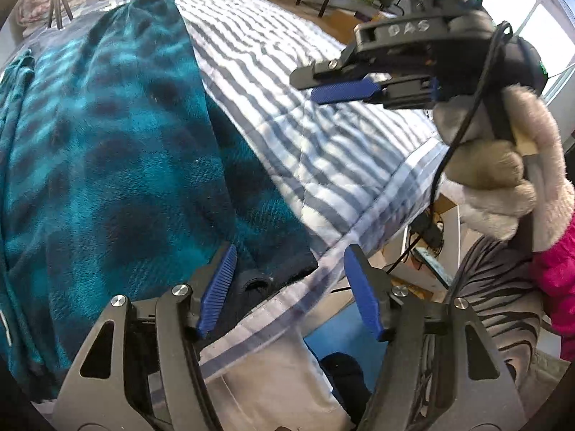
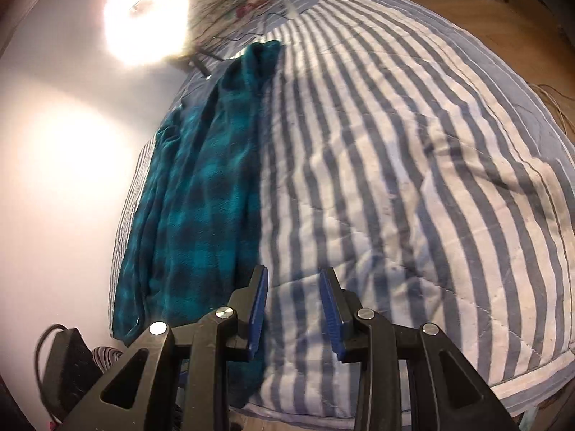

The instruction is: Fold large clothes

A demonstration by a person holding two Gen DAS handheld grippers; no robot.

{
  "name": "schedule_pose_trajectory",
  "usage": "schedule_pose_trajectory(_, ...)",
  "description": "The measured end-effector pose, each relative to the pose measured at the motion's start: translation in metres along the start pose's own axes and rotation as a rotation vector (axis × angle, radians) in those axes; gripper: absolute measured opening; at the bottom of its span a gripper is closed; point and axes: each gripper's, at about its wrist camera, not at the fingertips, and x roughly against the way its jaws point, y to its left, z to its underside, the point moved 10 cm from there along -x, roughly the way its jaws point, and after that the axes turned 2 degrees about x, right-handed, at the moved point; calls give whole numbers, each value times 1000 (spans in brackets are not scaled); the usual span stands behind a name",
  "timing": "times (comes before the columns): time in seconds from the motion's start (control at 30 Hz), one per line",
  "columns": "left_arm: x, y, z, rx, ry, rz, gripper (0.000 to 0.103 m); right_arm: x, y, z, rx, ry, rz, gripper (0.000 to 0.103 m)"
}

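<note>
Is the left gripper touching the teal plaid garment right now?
Apart. The left wrist view shows the left gripper with open jaws just above the teal plaid garment; both blue pads show their whole faces, with no fabric pinched between them.

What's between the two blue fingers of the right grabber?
Only bare striped quilt, seen in the right wrist view. The right gripper holds nothing; the teal plaid garment lies beside it.

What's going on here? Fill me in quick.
A person is folding a teal plaid fleece garment on a bed with a blue-and-white striped quilt, holding a claw in each hand. The garment lies in a long folded strip along the quilt's left side. The left claw is open above the garment's near end at the bed's edge, and the right claw is open too; neither grips anything.
</note>
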Motion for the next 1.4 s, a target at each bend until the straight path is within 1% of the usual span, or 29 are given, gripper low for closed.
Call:
schedule_pose_trajectory(0.07,-3,2,0,-6,-13,0,64,-3,-4,0,-14,2,-7,32)
schedule_pose_trajectory(0.13,-3,6,-1,12,-20,0,63,-5,-6,0,-17,6,-12,32)
schedule_pose_trajectory(0.23,-3,13,-4,26,-27,-16,45,-9,-6,1,-16,14,-21,32)
schedule_pose_trajectory(0.3,-1,19,-6,39,-35,-10,28,-14,-2,3,-12,23,-30,32)
schedule_pose_trajectory(0.33,1,21,-7,61,-34,13,11,-18,1,4,-5,32,-34,33)
schedule_pose_trajectory(0.4,10,26,-9,125,-50,62,9,-24,8,5,9,45,-46,36)
schedule_pose_trajectory(0.5,23,28,-11,156,-82,94,8,-31,23,9,20,66,-86,50)
schedule_pose_trajectory(0.57,31,24,-10,154,-102,108,8,-39,37,13,34,87,-114,69)
schedule_pose_trajectory(0.6,33,24,-10,153,-106,108,8,-44,42,14,38,98,-116,71)
schedule_pose_trajectory(0.7,40,22,-11,167,-124,126,8,-60,56,16,42,129,-124,70)
schedule_pose_trajectory(0.73,42,21,-12,173,-131,134,8,-64,59,16,45,130,-113,68)
schedule_pose_trajectory(0.8,50,24,-13,186,-147,143,8,-71,67,16,51,137,-103,36)
schedule_pose_trajectory(0.83,54,26,-14,195,-156,147,8,-75,70,17,40,151,-103,14)
schedule_pose_trajectory(0.87,57,26,-15,204,-164,151,8,-75,72,17,29,149,-91,11)
schedule_pose_trajectory(0.9,64,29,-17,217,-178,155,8,-75,74,16,29,144,-82,9)
schedule_pose_trajectory(1.0,85,37,-16,250,-233,154,8,-68,96,12,70,122,-40,8)
schedule_pose_trajectory(1.1,111,46,-5,271,-281,150,9,-64,116,8,97,119,-12,8)
schedule_pose_trajectory(1.13,119,49,-1,275,-294,143,16,-63,122,6,105,118,4,8)
schedule_pose_trajectory(1.17,126,50,2,266,-308,137,26,-61,125,4,112,117,15,8)
schedule_pose_trajectory(1.2,133,50,6,251,-324,126,31,-59,128,2,112,118,23,8)
schedule_pose_trajectory(1.23,139,51,8,239,-334,116,40,-58,132,1,111,117,28,8)
schedule_pose_trajectory(1.3,148,53,11,214,-346,80,41,-53,136,-5,123,108,48,7)
schedule_pose_trajectory(1.33,152,58,13,226,-352,81,41,-52,142,-8,147,101,77,7)
schedule_pose_trajectory(1.4,161,72,16,268,-367,92,41,-52,150,-8,175,103,98,7)
